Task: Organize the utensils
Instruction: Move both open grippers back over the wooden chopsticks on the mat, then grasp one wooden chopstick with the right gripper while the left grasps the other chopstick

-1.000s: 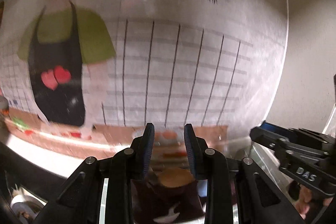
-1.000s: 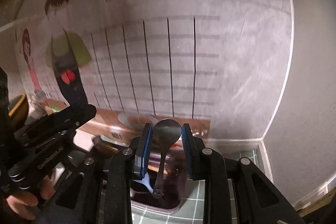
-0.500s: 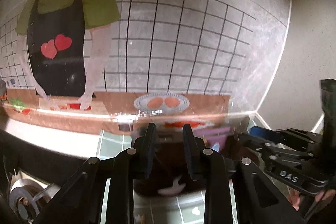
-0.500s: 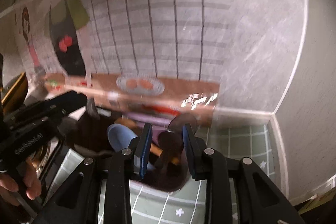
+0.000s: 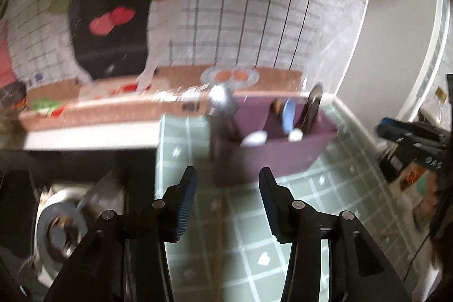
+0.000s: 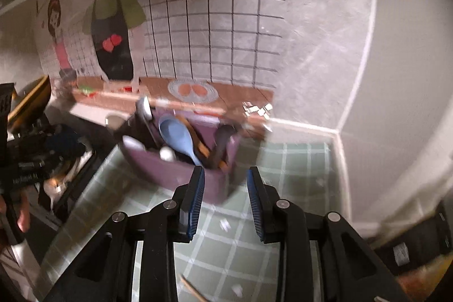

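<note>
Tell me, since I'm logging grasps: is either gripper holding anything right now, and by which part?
Nothing is held. The left gripper and right gripper are both open and empty, short of the purple holder with its spoons.

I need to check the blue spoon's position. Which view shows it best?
The right wrist view: the blue spoon shows its whole bowl, fairly sharp, standing in the purple holder. The left wrist view shows it edge-on, blurred.
</note>
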{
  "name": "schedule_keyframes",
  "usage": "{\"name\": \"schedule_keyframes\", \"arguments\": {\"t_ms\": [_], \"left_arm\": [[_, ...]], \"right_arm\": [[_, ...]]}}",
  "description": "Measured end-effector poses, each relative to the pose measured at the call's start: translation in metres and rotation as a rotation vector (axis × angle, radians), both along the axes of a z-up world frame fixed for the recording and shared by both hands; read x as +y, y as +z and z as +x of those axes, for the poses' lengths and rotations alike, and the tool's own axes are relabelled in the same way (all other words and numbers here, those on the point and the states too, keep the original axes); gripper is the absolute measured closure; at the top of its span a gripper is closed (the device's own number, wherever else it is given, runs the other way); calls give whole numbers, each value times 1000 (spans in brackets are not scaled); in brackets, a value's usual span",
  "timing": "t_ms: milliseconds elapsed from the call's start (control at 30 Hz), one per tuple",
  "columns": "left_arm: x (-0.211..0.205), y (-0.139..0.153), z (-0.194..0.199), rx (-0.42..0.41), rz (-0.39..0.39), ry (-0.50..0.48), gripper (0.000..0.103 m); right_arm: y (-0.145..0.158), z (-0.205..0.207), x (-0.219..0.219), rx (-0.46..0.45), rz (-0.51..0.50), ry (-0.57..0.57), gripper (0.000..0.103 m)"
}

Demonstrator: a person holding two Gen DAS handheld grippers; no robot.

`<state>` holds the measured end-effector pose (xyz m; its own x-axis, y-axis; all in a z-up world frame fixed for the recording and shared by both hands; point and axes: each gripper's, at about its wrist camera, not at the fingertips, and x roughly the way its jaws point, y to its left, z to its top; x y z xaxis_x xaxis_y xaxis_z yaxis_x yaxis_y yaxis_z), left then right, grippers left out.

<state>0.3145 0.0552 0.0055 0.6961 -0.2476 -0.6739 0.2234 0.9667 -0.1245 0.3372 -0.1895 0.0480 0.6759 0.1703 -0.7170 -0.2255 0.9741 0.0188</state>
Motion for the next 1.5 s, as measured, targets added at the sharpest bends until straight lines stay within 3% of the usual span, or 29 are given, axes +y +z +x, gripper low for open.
{"name": "schedule_keyframes", "arguments": {"t_ms": [200,400,533,633,800,1033,1300,1500], "left_arm": [[20,-18,-33,80,-28,13,57],[32,-36,-72,130,-81,18,57],[30,-52,-97,156,-67,14,57],[27,-65,-113,184,-51,1,57],[26,-80,-123,230,-92,-3,57],[21,-84,-132,227,-73,-30,57],[24,-87,-136,234,-71,-10,57],[22,-87,-143,223,-68,-8,57]], "right_arm": [[-7,-47,-23,45,-104,-68,73],[-16,-94,-48,114,-53,-97,73],[-36,-117,-60,191,-64,-88,74],[-53,-130,-70,263,-92,-72,74],[-77,-143,-87,335,-110,-66,76],[-111,-147,-100,404,-120,-61,78],[-110,-162,-74,419,-67,53,82],[-112,-164,-44,376,-95,97,89]]}}
